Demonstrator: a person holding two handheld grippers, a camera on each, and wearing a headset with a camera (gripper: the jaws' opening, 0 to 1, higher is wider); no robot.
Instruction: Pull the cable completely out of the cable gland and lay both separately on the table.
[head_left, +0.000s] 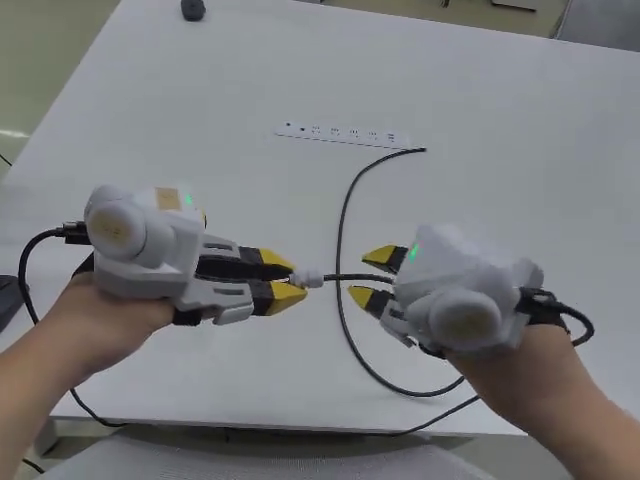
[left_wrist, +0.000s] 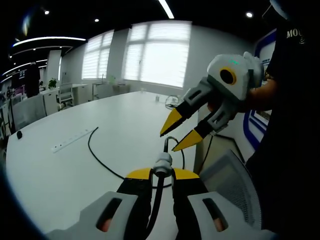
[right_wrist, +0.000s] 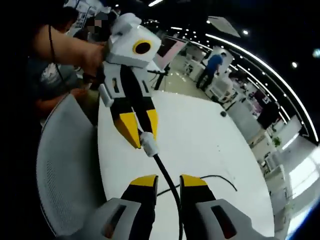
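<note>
**Gland clamped at left, right jaws open around the cable**

Both grippers were held level over the near edge of the white table (head_left: 480, 90), tips facing each other and close together. The left hand (head_left: 95, 320) pointed the left gripper (head_left: 290, 280) rightward, its jaws closed on the white cable gland (head_left: 306, 279). The right hand (head_left: 530, 375) aimed the right gripper (head_left: 367, 277) leftward, jaws parted, with the black cable (head_left: 342, 215) passing between them untouched. The rest of the cable looped across the table toward a power strip (head_left: 340, 135).
</note>
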